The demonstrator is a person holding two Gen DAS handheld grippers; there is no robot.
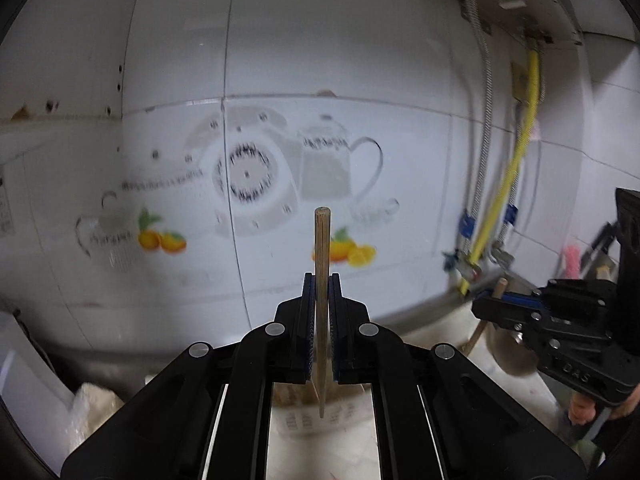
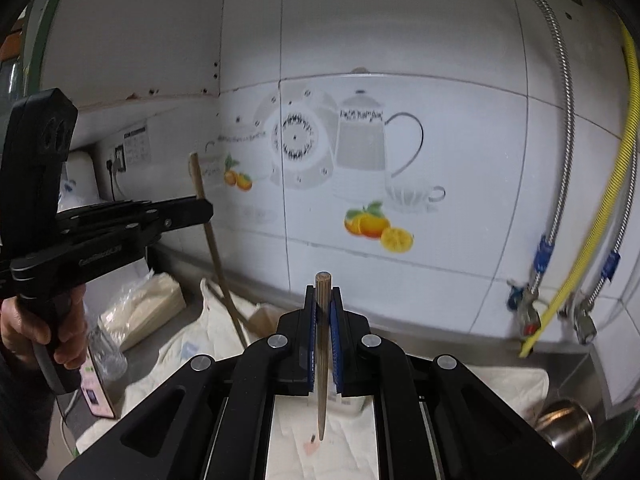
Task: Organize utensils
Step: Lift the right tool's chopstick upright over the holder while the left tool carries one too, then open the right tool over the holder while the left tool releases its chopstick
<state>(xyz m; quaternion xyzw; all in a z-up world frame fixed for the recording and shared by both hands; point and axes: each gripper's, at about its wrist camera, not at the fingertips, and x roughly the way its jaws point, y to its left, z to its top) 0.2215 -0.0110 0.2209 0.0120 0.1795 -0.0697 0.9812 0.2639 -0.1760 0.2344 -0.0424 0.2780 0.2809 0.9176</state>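
My left gripper is shut on a wooden chopstick that stands upright between its blue pads, thick end up. My right gripper is shut on a second wooden chopstick, also upright. Each gripper shows in the other's view: the right one at the right with its chopstick, the left one at the left with its chopstick. Both are held above a white cloth on the counter, facing the tiled wall.
A steel pot sits at the right on the counter. Plastic bags and a small box lie at the left. Yellow and metal hoses with valves run down the wall at the right. A steel backsplash edge lies close ahead.
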